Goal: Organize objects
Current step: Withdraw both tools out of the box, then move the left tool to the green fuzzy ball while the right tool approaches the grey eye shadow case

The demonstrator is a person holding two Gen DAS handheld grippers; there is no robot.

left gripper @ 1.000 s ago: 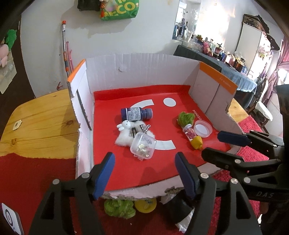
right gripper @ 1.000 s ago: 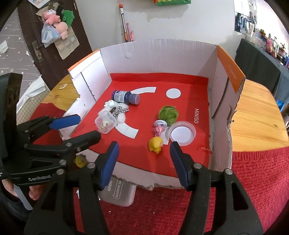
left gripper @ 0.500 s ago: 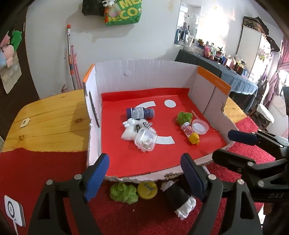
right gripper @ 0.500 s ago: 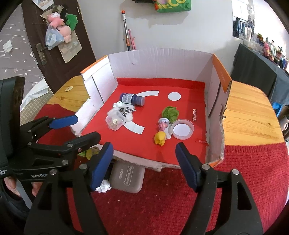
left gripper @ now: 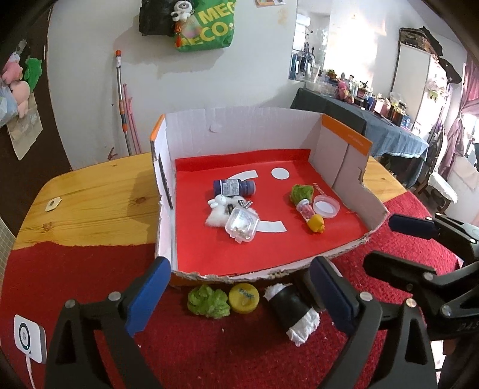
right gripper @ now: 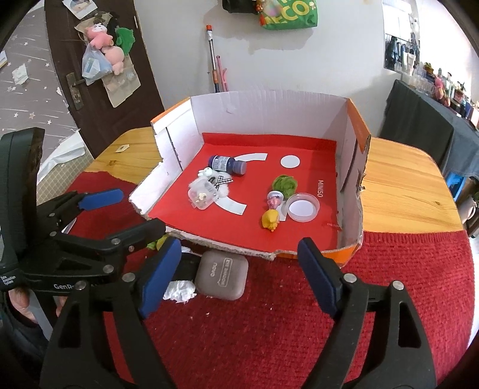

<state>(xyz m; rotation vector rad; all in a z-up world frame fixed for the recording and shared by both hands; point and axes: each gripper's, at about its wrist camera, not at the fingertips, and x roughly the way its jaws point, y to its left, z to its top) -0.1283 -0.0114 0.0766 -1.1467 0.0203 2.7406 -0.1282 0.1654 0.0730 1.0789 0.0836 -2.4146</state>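
Note:
A red-floored cardboard box [left gripper: 350, 140] [right gripper: 357, 134] holds a dark blue bottle [left gripper: 233, 187] [right gripper: 227, 164], a white plush bunny [left gripper: 218, 209], a clear plastic case [left gripper: 242, 224] [right gripper: 202, 196], a green tuft [left gripper: 301, 193] [right gripper: 284, 185], a round clear lid [left gripper: 326, 206] [right gripper: 301, 207] and a yellow toy [left gripper: 316, 223] [right gripper: 271, 220]. In front of the box lie a green tuft [left gripper: 208, 300], a yellow cap [left gripper: 243, 297], a black roll with white paper [left gripper: 292, 308] and a grey eye-shadow case [right gripper: 223, 273]. My left gripper [left gripper: 239, 296] and right gripper [right gripper: 239, 276] hover before the box, jaws opening, nothing between them.
The box stands on a wooden table [left gripper: 89, 203] [right gripper: 401, 191] partly covered by a red knitted cloth [left gripper: 209, 353] [right gripper: 389, 284]. A small white device [left gripper: 28, 341] lies at the left on the cloth. A white wall with a hanging green bag [left gripper: 206, 27] rises behind.
Both grippers have drawn back from the box and risen a little, and their jaws have spread wider. The items on the cloth in front of the box have come into view.

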